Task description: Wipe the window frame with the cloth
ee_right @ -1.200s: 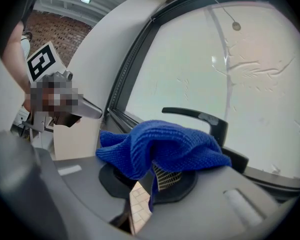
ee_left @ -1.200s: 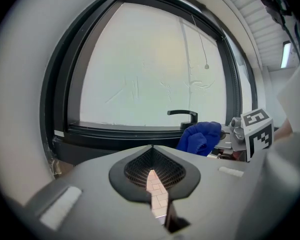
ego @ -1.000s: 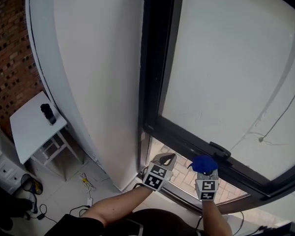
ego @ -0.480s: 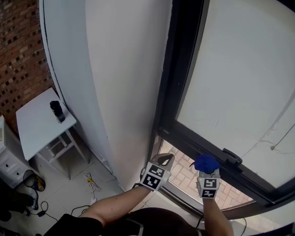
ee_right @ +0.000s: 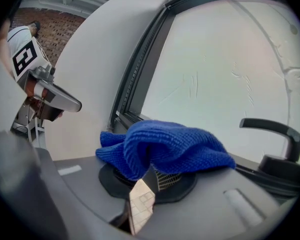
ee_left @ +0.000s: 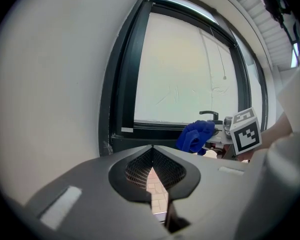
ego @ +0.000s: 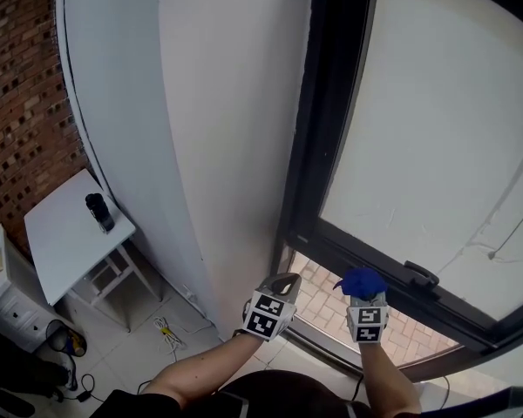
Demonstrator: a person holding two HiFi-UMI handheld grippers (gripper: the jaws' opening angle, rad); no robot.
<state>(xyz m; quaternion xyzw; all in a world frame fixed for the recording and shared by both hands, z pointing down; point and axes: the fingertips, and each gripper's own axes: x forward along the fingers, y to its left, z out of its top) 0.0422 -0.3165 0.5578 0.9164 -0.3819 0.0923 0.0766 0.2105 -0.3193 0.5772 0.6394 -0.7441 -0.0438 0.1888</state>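
Observation:
A blue cloth (ego: 363, 281) (ee_right: 162, 146) (ee_left: 195, 135) is bunched at the tip of my right gripper (ego: 364, 296), which is shut on it. It hangs just below the black window frame (ego: 331, 146), close to the bottom rail (ego: 366, 255) and left of the black handle (ego: 421, 274) (ee_right: 275, 139). My left gripper (ego: 281, 286) (ee_left: 152, 159) is shut with nothing in it, low beside the frame's left upright (ee_left: 121, 84). The two grippers are side by side, a little apart.
A white wall (ego: 218, 129) runs left of the frame. The frosted pane (ego: 444, 120) has a thin cord (ego: 506, 233) hanging on its right. Far below stand a white side table (ego: 65, 233) with a dark object (ego: 100, 212), and cables (ego: 170, 329) on the tiled floor.
The view has swung so the frame sits further right and higher. Both grippers stay low under the bottom rail, the cloth still held; the right one has edged slightly up.

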